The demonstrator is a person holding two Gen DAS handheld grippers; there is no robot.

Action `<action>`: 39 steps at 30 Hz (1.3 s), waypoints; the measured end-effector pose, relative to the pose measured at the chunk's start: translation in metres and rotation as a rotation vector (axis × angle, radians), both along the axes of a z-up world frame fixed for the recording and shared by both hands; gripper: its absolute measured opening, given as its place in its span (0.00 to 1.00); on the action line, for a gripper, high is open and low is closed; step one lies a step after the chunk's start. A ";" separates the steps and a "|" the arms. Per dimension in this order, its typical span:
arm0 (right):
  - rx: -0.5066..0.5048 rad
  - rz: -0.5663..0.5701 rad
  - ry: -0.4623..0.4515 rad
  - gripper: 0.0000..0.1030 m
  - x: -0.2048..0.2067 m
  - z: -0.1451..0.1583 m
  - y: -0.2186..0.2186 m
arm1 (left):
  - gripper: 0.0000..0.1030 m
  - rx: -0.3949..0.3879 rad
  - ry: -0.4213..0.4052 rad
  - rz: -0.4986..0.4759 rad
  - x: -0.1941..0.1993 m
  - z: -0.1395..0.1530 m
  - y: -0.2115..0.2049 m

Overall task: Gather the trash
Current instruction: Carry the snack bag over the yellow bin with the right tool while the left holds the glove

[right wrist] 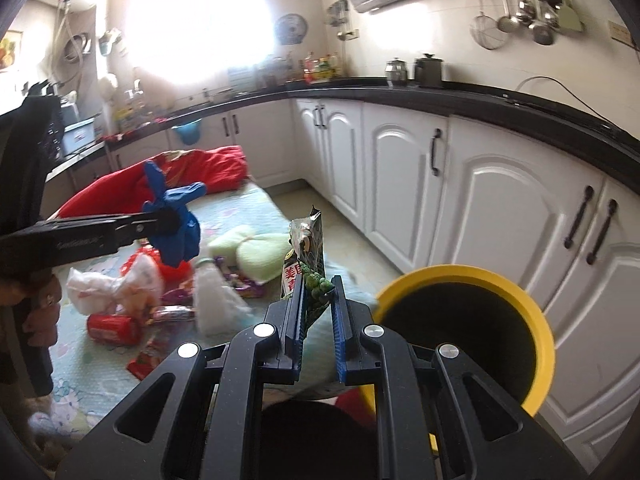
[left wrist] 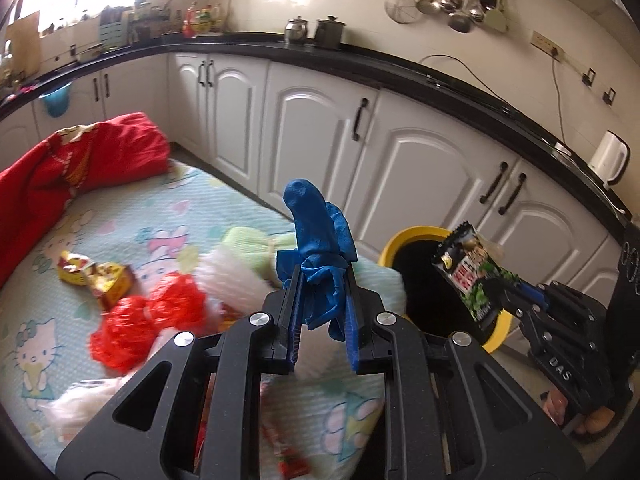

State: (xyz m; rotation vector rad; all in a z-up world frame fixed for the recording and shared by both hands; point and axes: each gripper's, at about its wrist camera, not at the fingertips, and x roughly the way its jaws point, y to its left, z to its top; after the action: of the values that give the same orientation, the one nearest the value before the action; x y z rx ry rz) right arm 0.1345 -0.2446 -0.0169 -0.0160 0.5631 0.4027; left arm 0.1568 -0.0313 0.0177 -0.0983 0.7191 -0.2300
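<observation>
Beside the kitchen cabinets (left wrist: 320, 128), we are carrying a glove (left wrist: 320, 256) clamped in the left gripper (left wrist: 322, 312) and a wrapper (right wrist: 308, 264) pinched in the right gripper (right wrist: 316, 312); we should be centring each over the bin (right wrist: 472, 276) before releasing.

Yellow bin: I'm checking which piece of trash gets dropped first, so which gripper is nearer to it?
Right. The right gripper holds the snack wrapper over the yellow bin; the left gripper, with the blue glove, is above the mat beside it.

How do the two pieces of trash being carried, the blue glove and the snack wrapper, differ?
The blue glove is soft, plain and crumpled; the snack wrapper is flat, stiff and printed. The glove is in the left gripper above the bed; the wrapper in the right gripper is next to the yellow bin. Both are clamped, sticking up.
</observation>
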 end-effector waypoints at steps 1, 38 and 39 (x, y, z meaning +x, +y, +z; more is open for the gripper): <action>0.004 -0.014 0.002 0.12 0.001 -0.001 -0.006 | 0.12 0.000 -0.001 -0.009 0.001 0.000 -0.006; 0.029 -0.329 0.161 0.12 0.038 -0.063 -0.140 | 0.12 -0.004 0.132 -0.243 0.057 -0.063 -0.163; 0.031 -0.330 0.167 0.12 0.039 -0.065 -0.141 | 0.13 -0.001 0.139 -0.245 0.058 -0.066 -0.166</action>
State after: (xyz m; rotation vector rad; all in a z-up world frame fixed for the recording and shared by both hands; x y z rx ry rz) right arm 0.1730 -0.3860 -0.0820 0.1399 0.7106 0.0908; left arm 0.2152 -0.1975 -0.0480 -0.0271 0.8696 -0.4613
